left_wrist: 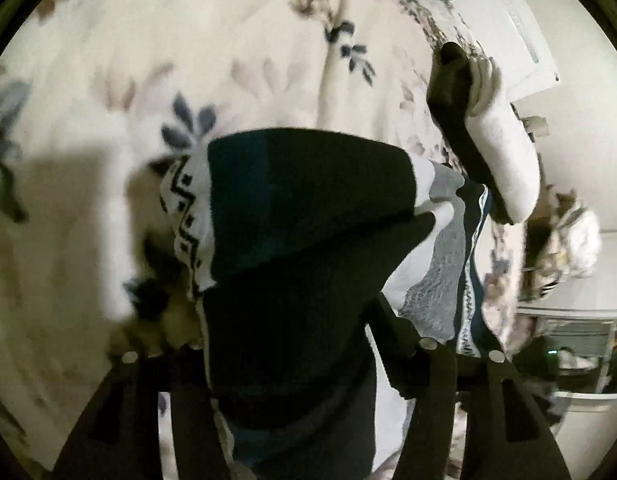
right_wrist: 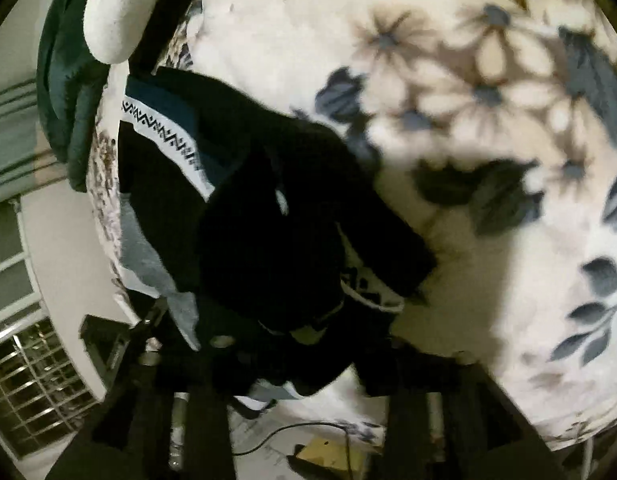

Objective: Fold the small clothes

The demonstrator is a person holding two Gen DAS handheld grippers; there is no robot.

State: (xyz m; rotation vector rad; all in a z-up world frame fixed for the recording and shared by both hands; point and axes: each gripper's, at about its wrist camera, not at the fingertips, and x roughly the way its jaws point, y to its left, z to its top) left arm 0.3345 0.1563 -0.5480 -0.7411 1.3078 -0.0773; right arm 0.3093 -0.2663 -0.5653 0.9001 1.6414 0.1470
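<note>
Left claw [left_wrist: 292,360] gripping dark garment [left_wrist: 308,208], floral blanket [left_wrist: 188,40]

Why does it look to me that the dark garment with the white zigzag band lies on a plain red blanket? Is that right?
Not quite. The garment with the white zigzag band is dark, as you say, but the blanket under it is not plain red: it is cream with blue-grey and brown flowers. The right wrist view shows this best; the left wrist view agrees.
</note>
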